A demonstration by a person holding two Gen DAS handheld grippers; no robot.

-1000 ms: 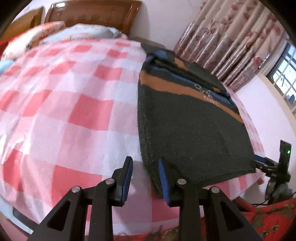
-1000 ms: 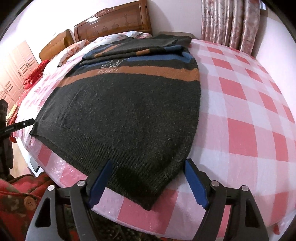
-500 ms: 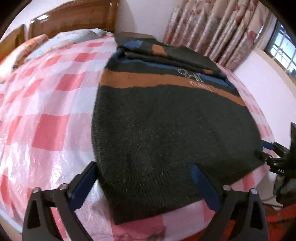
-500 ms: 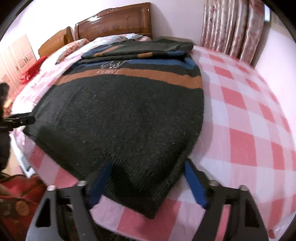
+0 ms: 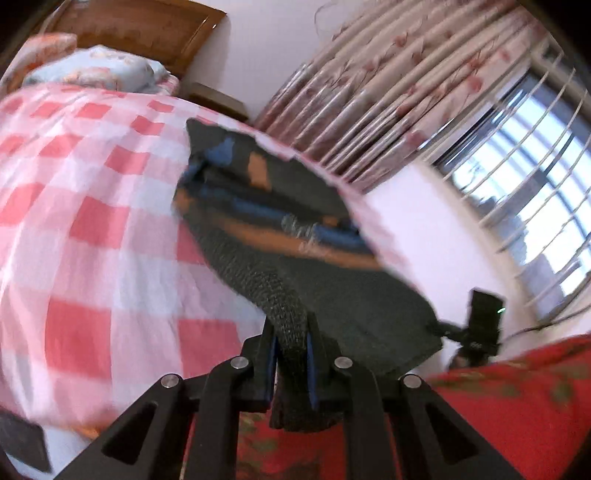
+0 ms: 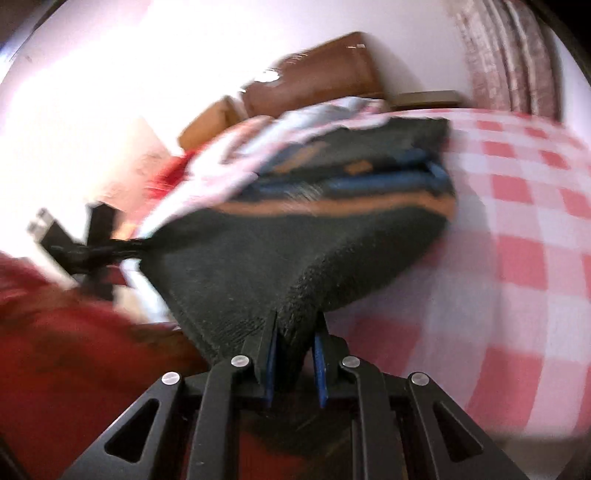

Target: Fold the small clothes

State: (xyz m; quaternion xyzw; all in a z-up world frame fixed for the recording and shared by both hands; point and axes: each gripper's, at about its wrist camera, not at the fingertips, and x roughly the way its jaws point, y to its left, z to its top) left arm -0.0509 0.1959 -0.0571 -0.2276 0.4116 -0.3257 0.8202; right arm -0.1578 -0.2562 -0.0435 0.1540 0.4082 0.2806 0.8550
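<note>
Dark knitted sweater (image 5: 332, 295) with orange and blue stripes, lying on the pink-and-white checked bedspread (image 5: 92, 221), near hem lifted off the bed at both corners. Sleeves folded across the far upper part, by the stripes. Left hem corner bunched into a thick roll and clamped between the blue pads of the left gripper (image 5: 291, 354), fabric hanging down below the fingers. Right hem corner pinched the same way in the right gripper (image 6: 295, 354), jaws closed tight on the ribbed edge. Hem stretched between the two grips, sagging slightly, the rest of the garment resting on the bed. Both views blurred. Beyond the sweater: pillows (image 5: 96, 70) and a wooden headboard (image 5: 140, 33) at the far end, flowered curtains (image 5: 388, 92) beside a barred window (image 5: 535, 177). Red patterned cloth (image 5: 517, 398) below the bed's near edge.
</note>
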